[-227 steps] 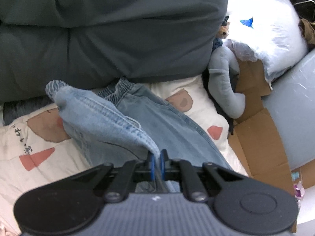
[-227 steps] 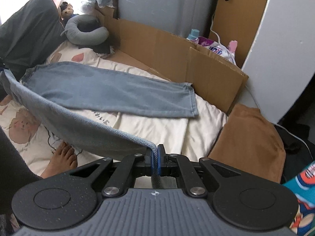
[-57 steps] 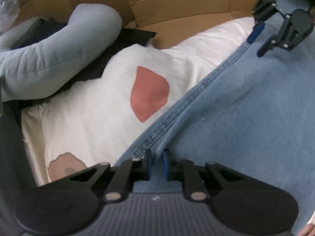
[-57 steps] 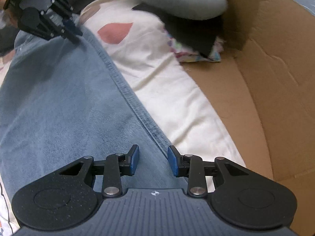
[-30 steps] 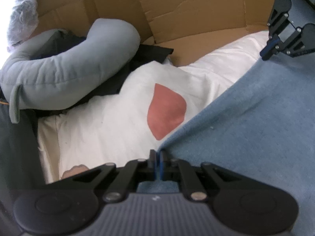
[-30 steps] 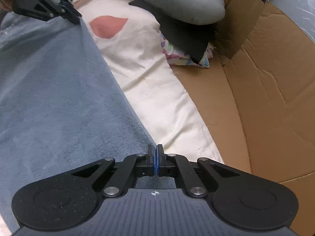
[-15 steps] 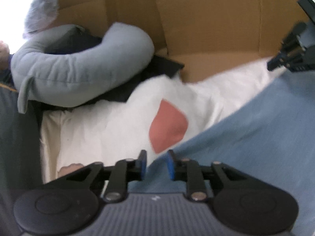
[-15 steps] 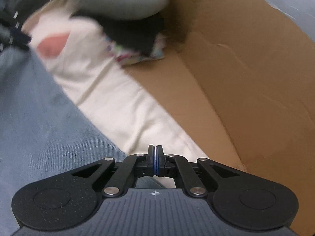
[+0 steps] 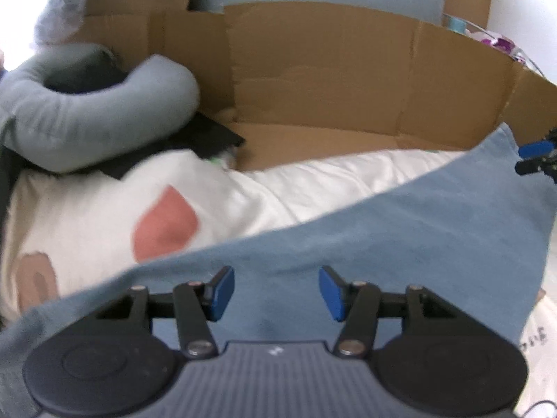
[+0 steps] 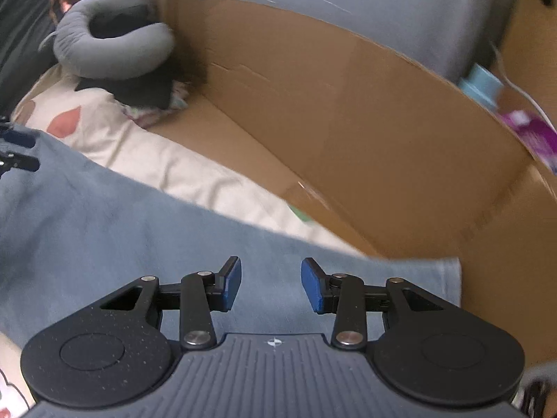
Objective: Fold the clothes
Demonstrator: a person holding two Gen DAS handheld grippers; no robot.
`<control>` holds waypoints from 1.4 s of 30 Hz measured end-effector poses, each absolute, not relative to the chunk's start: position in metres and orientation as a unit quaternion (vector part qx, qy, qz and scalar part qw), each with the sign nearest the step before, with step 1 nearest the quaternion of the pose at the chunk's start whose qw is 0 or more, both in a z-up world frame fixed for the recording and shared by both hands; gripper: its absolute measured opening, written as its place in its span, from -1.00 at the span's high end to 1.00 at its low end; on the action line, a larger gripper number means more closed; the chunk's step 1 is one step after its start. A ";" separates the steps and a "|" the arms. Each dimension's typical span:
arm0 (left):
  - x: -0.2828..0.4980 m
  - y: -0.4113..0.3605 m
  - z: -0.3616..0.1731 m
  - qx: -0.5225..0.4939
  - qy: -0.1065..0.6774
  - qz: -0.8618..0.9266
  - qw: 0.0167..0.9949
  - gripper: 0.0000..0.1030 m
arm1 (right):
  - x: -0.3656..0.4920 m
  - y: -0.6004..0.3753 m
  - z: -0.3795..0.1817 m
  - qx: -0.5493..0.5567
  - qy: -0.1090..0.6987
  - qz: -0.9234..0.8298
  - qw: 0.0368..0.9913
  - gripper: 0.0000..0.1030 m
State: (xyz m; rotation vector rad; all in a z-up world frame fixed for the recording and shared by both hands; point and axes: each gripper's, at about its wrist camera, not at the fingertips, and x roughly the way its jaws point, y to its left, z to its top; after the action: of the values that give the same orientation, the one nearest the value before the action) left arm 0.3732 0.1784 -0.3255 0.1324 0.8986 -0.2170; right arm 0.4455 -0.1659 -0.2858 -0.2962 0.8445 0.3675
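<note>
Light blue jeans lie spread flat on the cream patterned bedsheet; the right wrist view shows them as a long leg ending in a hem at the right. My left gripper hovers over the denim, open, nothing between its blue pads. Over the same leg, my right gripper also stands open and empty. Each gripper's tips appear at the other view's edge: right gripper, left gripper.
A cardboard wall runs along the bed's far side. A grey neck pillow sits on a black cloth at the back left. A grey padded surface rises behind the cardboard, with small bottles beside it.
Both grippers let go of the jeans edge and opened wide. They have pulled back and risen, so more of the cardboard and bed shows. The denim has settled flat.
</note>
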 end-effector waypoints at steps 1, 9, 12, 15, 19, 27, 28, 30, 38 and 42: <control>0.372 0.175 -0.326 0.062 0.437 -0.104 0.891 -0.11 | 0.439 -0.173 -0.289 -0.133 0.406 0.167 0.889 0.12; 0.377 0.133 -0.321 0.069 0.448 -0.127 0.882 -0.11 | 0.394 -0.234 -0.302 -0.054 0.409 0.117 0.903 0.11; 0.386 0.109 -0.314 0.080 0.446 -0.136 0.881 -0.11 | 0.381 -0.263 -0.304 -0.011 0.418 0.095 0.904 0.11; 0.395 0.085 -0.304 0.070 0.446 -0.145 0.880 -0.16 | 0.369 -0.285 -0.306 0.017 0.425 0.084 0.901 0.11; 0.403 0.048 -0.295 0.086 0.451 -0.163 0.873 -0.18 | 0.348 -0.314 -0.311 0.063 0.414 0.061 0.906 0.11; 0.412 -0.041 -0.287 0.110 0.467 -0.211 0.851 -0.22 | 0.323 -0.347 -0.333 0.126 0.388 0.030 0.912 0.11; 0.412 -0.051 -0.290 0.097 0.474 -0.217 0.847 -0.23 | 0.322 -0.349 -0.335 0.130 0.388 0.031 0.912 0.11; 0.410 -0.076 -0.302 0.098 0.481 -0.231 0.840 -0.23 | 0.320 -0.351 -0.337 0.134 0.387 0.028 0.912 0.10; 0.384 -0.154 -0.339 0.120 0.465 -0.282 0.830 -0.23 | 0.301 -0.369 -0.342 0.143 0.379 0.016 0.914 -0.08; 0.372 -0.180 -0.351 0.134 0.453 -0.307 0.826 -0.23 | 0.290 -0.382 -0.346 0.134 0.388 0.014 0.912 -0.08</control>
State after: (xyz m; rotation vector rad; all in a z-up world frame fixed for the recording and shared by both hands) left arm 0.3722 -0.1799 -0.3513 0.2836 0.9620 -0.6519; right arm 0.2900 -0.3818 -0.3458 0.2754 0.8005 0.0279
